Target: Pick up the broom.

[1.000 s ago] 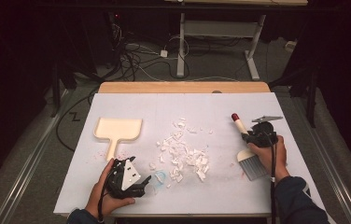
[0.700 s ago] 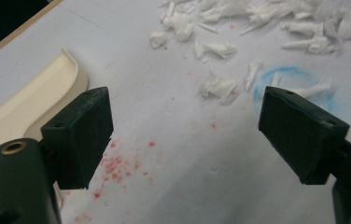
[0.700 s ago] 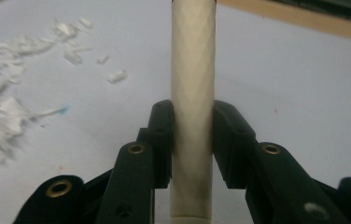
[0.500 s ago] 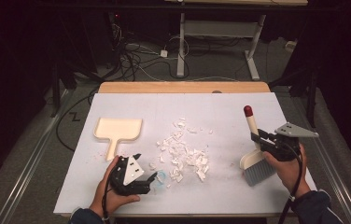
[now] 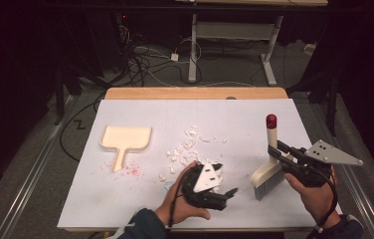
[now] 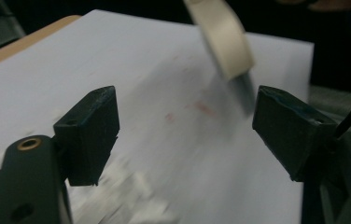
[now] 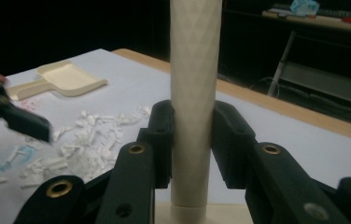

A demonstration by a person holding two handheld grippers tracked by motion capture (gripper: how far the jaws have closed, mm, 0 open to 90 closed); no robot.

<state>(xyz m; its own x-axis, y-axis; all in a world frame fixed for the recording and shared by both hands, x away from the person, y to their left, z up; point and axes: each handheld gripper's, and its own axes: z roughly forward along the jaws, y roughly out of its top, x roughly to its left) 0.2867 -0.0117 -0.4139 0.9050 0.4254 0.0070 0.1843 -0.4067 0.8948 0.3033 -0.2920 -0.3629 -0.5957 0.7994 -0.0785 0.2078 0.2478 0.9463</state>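
While the right gripper point(image 5: 280, 155) clenches the brush point(image 5: 269, 169) handle, the left gripper's point(image 5: 229, 193) fingers (empty) have been narrowing, released.

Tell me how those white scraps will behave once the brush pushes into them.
The white scraps look thin and loose, so they probably weigh little and may scatter rather than slide together. The brush, clamped in the right gripper, has soft-looking bristles that could flick some aside.

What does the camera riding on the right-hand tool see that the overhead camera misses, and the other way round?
Right gripper view: the right gripper with its pads pressed on the brush handle, close up. High view: the person's hands, the brush's bristles, its red tip, and the left gripper with nothing between its jaws. Both: the dustpan, the white scraps and the white table cover.
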